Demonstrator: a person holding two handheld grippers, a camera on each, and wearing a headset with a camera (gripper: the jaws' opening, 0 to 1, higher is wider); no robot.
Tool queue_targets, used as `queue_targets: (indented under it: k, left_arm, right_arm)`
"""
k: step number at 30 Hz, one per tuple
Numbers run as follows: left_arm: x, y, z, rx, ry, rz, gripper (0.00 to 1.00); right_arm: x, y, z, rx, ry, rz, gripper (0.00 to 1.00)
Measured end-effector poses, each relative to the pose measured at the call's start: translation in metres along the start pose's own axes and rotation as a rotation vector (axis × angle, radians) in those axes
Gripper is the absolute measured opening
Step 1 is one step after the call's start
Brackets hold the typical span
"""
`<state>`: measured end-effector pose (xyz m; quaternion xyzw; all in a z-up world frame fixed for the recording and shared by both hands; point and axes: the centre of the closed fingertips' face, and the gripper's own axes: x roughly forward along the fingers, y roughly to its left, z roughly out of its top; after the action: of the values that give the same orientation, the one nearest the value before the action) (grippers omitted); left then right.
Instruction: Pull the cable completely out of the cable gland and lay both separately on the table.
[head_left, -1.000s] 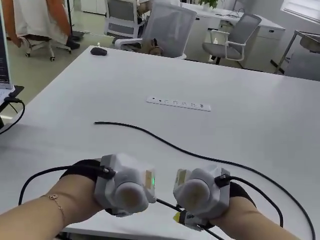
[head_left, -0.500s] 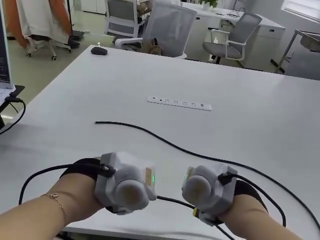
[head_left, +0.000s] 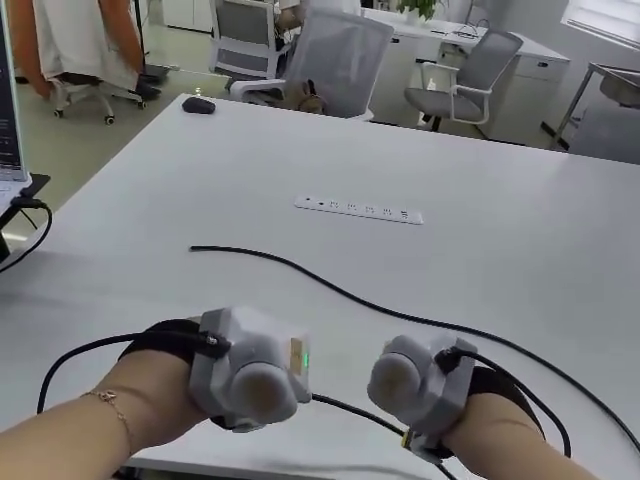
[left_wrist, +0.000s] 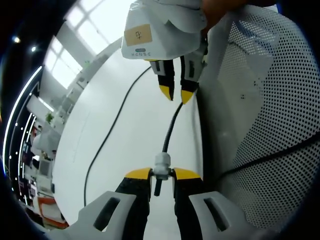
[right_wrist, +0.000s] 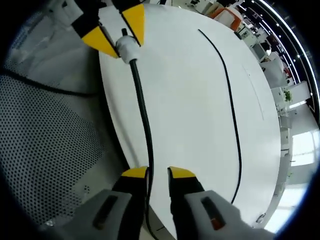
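The white cable gland sits between the yellow-tipped jaws of my left gripper, which is shut on it. A black cable runs from the gland to my right gripper, shut on the cable a short way off. In the right gripper view the cable passes between my right gripper and reaches the gland held in my left gripper. In the head view both grippers hover at the table's near edge. The rest of the cable curves across the table.
A white power strip lies mid-table and a black mouse sits at the far left corner. Office chairs stand behind the table. A mesh chair back is close below the table's near edge.
My right gripper has slid to the right, away from the left one, and a longer stretch of cable shows between them. The left gripper has stayed in place.
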<state>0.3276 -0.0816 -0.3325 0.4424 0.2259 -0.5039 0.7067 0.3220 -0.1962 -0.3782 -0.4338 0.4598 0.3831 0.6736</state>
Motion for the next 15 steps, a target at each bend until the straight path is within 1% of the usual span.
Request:
queue_targets:
  k: [1, 2, 3, 4, 5, 6, 7, 8, 9, 13, 14, 15]
  left_arm:
    - [0.000, -0.001, -0.001, 0.003, 0.003, -0.002, 0.18]
    - [0.001, -0.001, -0.001, 0.007, 0.006, -0.005, 0.18]
    - [0.001, -0.002, -0.002, 0.006, 0.009, -0.007, 0.18]
    - [0.001, -0.002, -0.002, 0.006, 0.009, -0.007, 0.18]
    - [0.001, -0.001, -0.002, 0.005, 0.009, -0.006, 0.18]
    - [0.001, -0.001, -0.001, 0.004, 0.007, -0.006, 0.18]
    - [0.001, -0.001, -0.001, 0.003, 0.006, -0.006, 0.18]
    - [0.001, -0.001, -0.001, 0.004, 0.008, -0.006, 0.18]
    - [0.001, -0.002, -0.001, 0.006, 0.009, -0.006, 0.18]
    - [0.001, -0.002, -0.002, 0.006, 0.010, -0.007, 0.18]
    - [0.001, -0.002, -0.002, 0.004, 0.010, -0.007, 0.18]
    - [0.001, -0.002, -0.002, 0.007, 0.010, -0.007, 0.18]
  right_arm:
    - [0.000, 0.002, 0.004, -0.001, -0.016, 0.010, 0.15]
    - [0.000, 0.006, 0.010, -0.012, -0.046, 0.031, 0.15]
    - [0.000, 0.007, 0.014, -0.020, -0.066, 0.040, 0.17]
    - [-0.001, 0.011, 0.023, -0.024, -0.108, 0.051, 0.20]
    - [-0.003, 0.013, 0.028, -0.026, -0.132, 0.059, 0.23]
    - [-0.006, 0.015, 0.037, -0.035, -0.175, 0.064, 0.24]
    - [-0.009, 0.017, 0.042, -0.031, -0.202, 0.071, 0.24]
    - [-0.012, 0.019, 0.049, -0.029, -0.240, 0.087, 0.23]
    - [-0.012, 0.020, 0.053, -0.031, -0.261, 0.092, 0.23]
    - [-0.014, 0.025, 0.056, -0.068, -0.270, 0.099, 0.26]
    - [-0.016, 0.027, 0.060, -0.093, -0.288, 0.103, 0.26]
    - [-0.018, 0.030, 0.065, -0.104, -0.311, 0.109, 0.26]
